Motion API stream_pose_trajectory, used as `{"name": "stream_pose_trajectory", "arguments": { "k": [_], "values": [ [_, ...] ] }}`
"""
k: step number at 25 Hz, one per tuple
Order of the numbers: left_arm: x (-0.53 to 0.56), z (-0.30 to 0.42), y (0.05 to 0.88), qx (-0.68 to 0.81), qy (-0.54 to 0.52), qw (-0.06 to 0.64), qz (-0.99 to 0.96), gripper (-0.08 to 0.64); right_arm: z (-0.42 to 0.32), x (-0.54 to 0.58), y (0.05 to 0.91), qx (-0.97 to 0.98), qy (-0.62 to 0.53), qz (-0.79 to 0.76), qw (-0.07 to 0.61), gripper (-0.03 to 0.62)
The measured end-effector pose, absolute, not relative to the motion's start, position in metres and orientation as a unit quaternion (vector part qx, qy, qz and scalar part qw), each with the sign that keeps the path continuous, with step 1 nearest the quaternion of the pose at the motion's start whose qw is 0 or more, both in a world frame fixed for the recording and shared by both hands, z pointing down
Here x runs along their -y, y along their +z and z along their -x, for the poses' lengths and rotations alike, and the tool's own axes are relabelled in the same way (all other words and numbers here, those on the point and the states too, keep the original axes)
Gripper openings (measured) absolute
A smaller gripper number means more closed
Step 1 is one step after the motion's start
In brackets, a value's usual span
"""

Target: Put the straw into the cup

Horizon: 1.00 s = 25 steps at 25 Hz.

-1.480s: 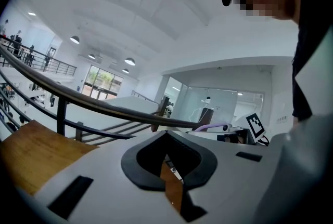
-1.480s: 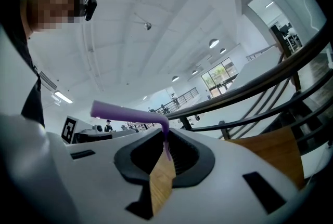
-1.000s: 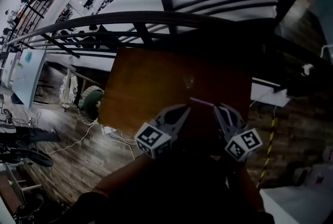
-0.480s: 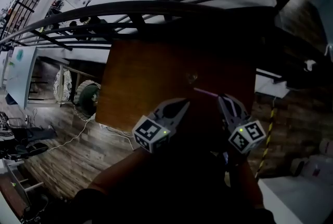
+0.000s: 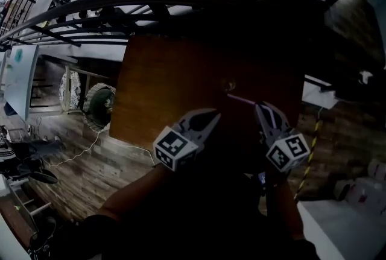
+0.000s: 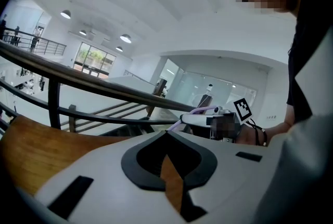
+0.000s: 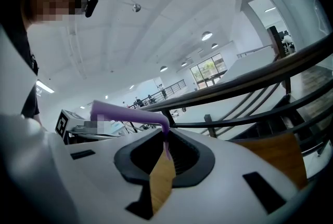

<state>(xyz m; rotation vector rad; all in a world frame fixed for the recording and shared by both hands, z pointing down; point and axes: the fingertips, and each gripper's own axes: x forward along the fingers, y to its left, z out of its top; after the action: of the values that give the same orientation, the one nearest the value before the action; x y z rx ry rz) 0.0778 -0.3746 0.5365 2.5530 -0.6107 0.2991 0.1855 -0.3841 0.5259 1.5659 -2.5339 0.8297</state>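
Note:
A purple bendy straw (image 5: 239,99) is pinched in my right gripper (image 5: 260,109), which is shut on its lower part. In the right gripper view the straw (image 7: 129,113) rises from the jaws and bends off to the left. A small, faint clear cup (image 5: 228,85) stands on the brown table (image 5: 163,90), just beyond the straw's free end. My left gripper (image 5: 212,115) hovers to the left of the straw, shut with nothing in it. The left gripper view shows the shut tips (image 6: 166,133) and, beyond them, the straw (image 6: 200,110) in the right gripper.
A dark curved railing (image 5: 120,2) runs along the table's far side, with a drop to a lower floor beyond. A wood floor with cables (image 5: 84,156) lies left of the table. A white counter corner (image 5: 344,222) is at the bottom right.
Both grippers have moved a little forward over the table, and the straw's free end has come nearer the cup. The head view has shifted slightly.

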Motion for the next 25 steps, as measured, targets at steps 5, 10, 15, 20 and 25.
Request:
{"name": "stream_pose_trajectory", "arguments": {
  "k": [5, 10, 15, 20, 25],
  "values": [
    [0.38, -0.065, 0.553, 0.224, 0.129, 0.252, -0.932, 0.011, -0.184, 0.4, 0.541, 0.814, 0.266, -0.514, 0.041, 0.04],
    [0.391, -0.057, 0.565, 0.223, 0.138, 0.259, -0.93, 0.011, -0.178, 0.414, 0.558, 0.813, 0.257, -0.519, 0.066, 0.04],
    [0.4, -0.058, 0.573, 0.221, 0.143, 0.253, -0.931, 0.011, -0.176, 0.426, 0.582, 0.813, 0.258, -0.515, 0.089, 0.04],
    [0.402, -0.054, 0.583, 0.222, 0.148, 0.268, -0.926, 0.011, -0.173, 0.432, 0.603, 0.806, 0.273, -0.514, 0.105, 0.04],
    [0.4, -0.058, 0.59, 0.224, 0.149, 0.272, -0.924, 0.011, -0.169, 0.433, 0.621, 0.804, 0.281, -0.505, 0.137, 0.04]
  ]
}}
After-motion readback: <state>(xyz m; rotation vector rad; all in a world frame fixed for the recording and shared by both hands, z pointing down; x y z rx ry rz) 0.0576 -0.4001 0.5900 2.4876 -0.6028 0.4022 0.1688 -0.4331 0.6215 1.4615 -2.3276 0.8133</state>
